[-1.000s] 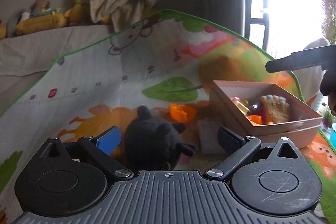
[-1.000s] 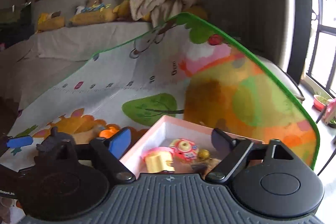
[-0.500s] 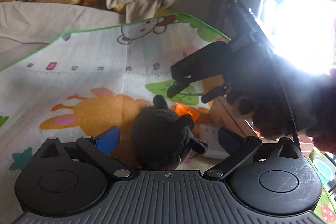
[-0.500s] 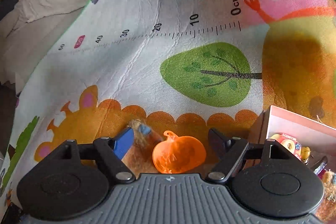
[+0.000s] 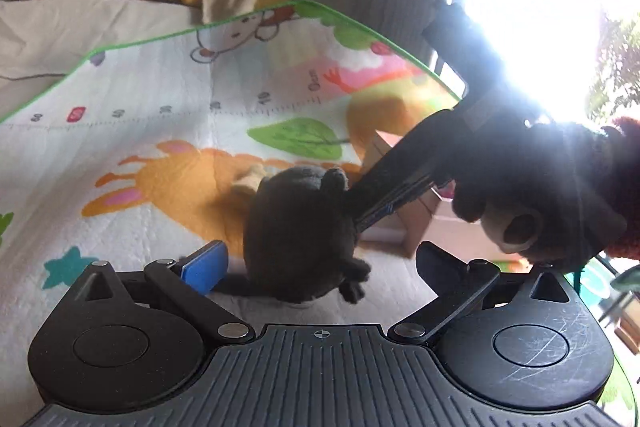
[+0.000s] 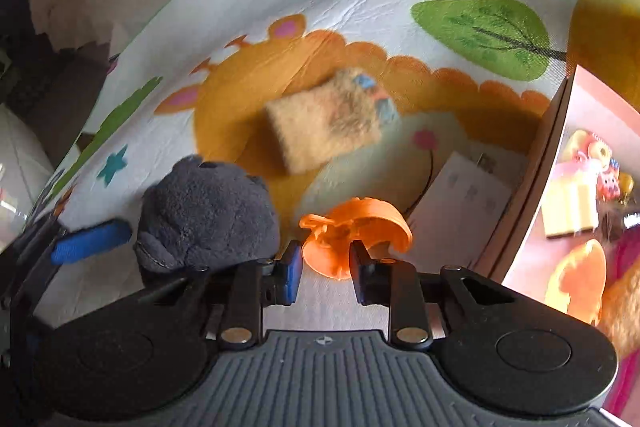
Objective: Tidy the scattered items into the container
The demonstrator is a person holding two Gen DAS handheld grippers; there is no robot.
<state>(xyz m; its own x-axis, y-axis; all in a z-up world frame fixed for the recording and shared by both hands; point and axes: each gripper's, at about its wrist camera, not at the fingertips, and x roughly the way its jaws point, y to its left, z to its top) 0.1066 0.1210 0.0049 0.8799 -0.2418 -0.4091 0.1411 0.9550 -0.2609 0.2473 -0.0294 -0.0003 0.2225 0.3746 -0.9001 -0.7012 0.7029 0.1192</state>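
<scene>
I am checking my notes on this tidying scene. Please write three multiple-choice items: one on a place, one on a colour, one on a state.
1. Where does the dark plush toy lie?
A. in the box
B. on the play mat
C. on the sofa

2. What colour is the pumpkin toy at the right gripper?
A. orange
B. green
C. white

3. How is the left gripper?
A. shut on the plush
B. out of view
C. open

Answers: 1 B, it rests on the play mat, outside the pink box. 2 A, plainly orange. 3 C, its fingers stand wide apart around the plush.
</scene>
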